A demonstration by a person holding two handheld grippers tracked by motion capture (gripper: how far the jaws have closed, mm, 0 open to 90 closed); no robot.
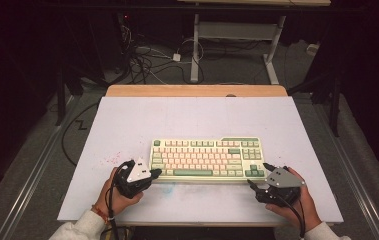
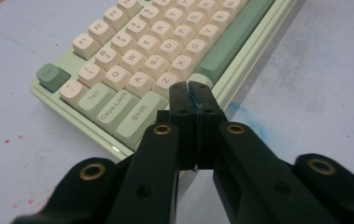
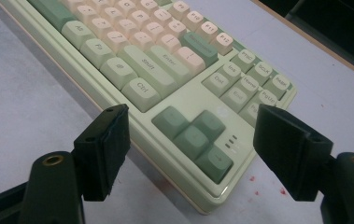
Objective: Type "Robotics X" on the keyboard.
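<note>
Keyboard, rigid and probably fairly heavy, lies on the worktop. Left gripper, closed and empty, points at its corner; right gripper, open, straddles the opposite corner, likely the better hold.

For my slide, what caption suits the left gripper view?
Left gripper, jaws shut with nothing between them, poised over the bottom-left keys of a green and cream keyboard on a pale table.

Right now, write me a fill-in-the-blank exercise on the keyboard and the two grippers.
1. The left gripper has its jaws ____.
2. The right gripper has its jaws ____.
3. The keyboard lies ____ the two grippers.
4. The arrow keys are coloured ____.

Missing words: shut; open; between; green
</note>
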